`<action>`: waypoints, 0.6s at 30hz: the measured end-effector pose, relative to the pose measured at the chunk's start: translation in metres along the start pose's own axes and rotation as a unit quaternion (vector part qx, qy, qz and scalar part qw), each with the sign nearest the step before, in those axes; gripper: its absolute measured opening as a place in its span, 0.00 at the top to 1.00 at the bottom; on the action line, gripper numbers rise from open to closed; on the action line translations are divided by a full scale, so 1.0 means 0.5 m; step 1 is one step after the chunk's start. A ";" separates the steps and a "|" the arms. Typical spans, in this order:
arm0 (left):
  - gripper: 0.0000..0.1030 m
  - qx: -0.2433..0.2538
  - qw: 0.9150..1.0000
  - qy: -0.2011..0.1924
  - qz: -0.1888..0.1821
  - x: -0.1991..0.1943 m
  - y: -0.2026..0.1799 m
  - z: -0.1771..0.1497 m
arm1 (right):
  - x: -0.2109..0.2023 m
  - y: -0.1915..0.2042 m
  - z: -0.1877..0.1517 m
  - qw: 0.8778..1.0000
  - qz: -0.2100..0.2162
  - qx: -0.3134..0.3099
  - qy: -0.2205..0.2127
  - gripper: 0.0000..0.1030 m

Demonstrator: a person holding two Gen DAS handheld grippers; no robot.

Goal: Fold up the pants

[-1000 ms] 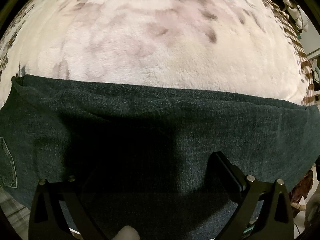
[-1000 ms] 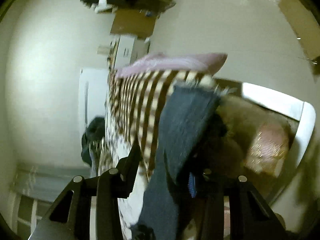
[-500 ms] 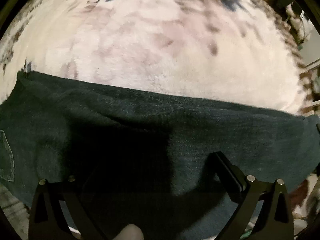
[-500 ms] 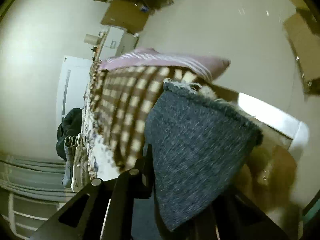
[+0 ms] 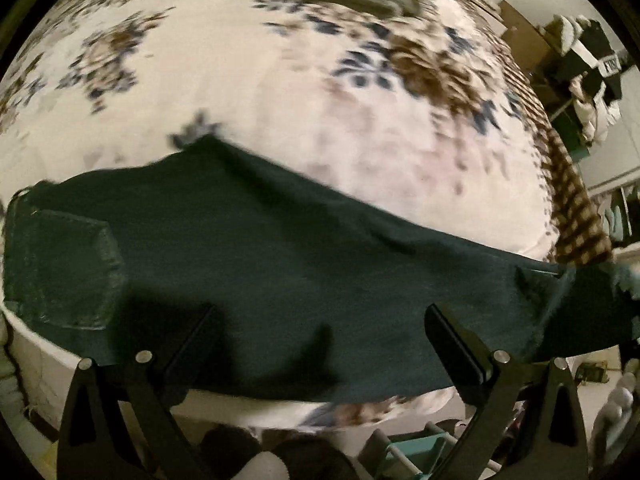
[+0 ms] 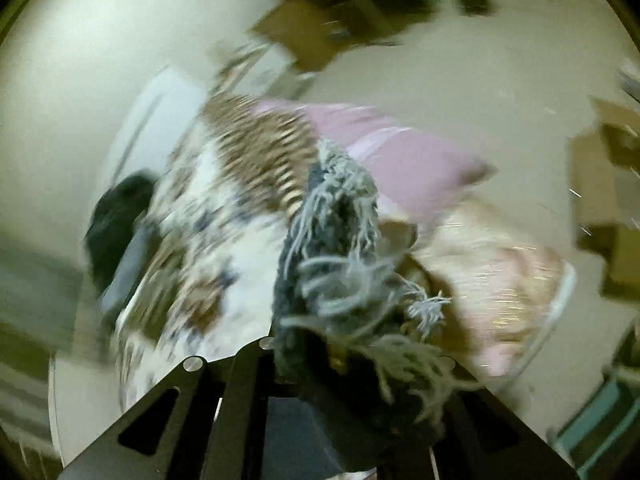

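Note:
Dark denim pants [image 5: 280, 264] lie stretched across a white floral blanket, back pocket [image 5: 64, 272] at the left. My left gripper [image 5: 320, 328] hovers over the pants near the bed's front edge, jaws wide apart and empty. My right gripper [image 6: 332, 356] is shut on the frayed leg hem of the pants [image 6: 336, 248], holding it up above the bed. That hem end also shows at the far right of the left wrist view [image 5: 592, 300].
The floral blanket [image 5: 280, 100] covers the bed, with a brown checked blanket [image 5: 572, 200] at its right end. A pink pillow [image 6: 400, 152] and a tan cushion [image 6: 500, 280] lie beyond. Boxes and clutter [image 5: 580, 52] stand by the wall.
The left gripper has pulled back and up, so more of the bed and the pocket show. The right gripper has swung round with the hem in it; its view is blurred.

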State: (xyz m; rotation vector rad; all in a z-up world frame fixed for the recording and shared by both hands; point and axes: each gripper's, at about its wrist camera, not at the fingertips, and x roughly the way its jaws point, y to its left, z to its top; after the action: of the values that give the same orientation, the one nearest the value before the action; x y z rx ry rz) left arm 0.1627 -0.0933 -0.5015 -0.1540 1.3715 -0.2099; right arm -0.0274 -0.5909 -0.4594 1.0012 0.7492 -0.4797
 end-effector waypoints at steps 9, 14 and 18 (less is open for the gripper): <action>0.00 -0.027 1.000 0.002 -0.010 0.006 0.073 -0.007 | 0.038 -0.196 0.061 0.990 -0.046 0.133 -0.010 0.90; 0.00 -0.014 1.000 0.011 -0.019 0.020 0.036 -0.004 | 0.031 -0.183 0.059 0.992 -0.021 0.117 -0.030 0.90; 0.00 0.009 1.000 0.000 -0.030 0.001 0.004 0.003 | -0.015 -0.053 0.025 0.999 0.002 0.012 -0.039 0.90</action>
State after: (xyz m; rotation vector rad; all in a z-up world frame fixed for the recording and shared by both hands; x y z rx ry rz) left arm 0.1644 -0.0917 -0.5024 -0.1814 1.3666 -0.2723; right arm -0.0463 -0.6140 -0.4648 1.0009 0.6721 -0.5220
